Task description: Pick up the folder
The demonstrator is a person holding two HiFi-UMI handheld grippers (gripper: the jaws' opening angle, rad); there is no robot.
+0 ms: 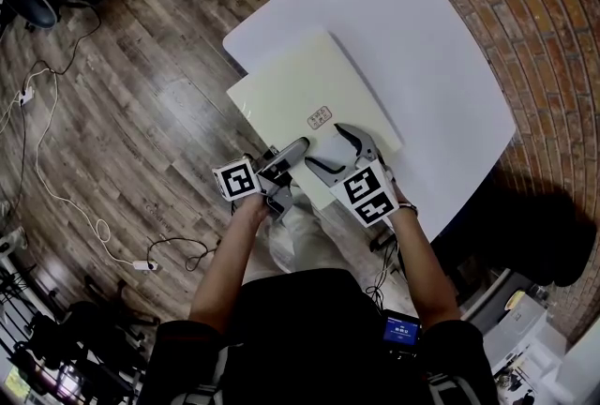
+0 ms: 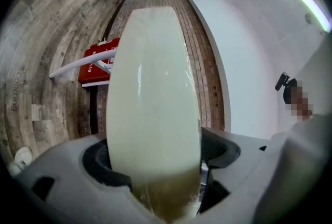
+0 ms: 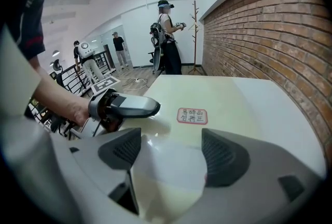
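Lower centre-left: left gripper (image 1: 298,148) clamped on the near edge of the folder (image 1: 309,80), which lies flat mid-frame and overhangs the white table (image 1: 422,37). Just right: right gripper (image 1: 333,148) spread wide over the same edge, holding nothing. Risk: thin glossy cover sagging or slipping from a one-sided pinch.

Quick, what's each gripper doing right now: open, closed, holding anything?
Left gripper: shut on the edge of the folder.
Right gripper: open, jaws apart over the folder, gripping nothing.
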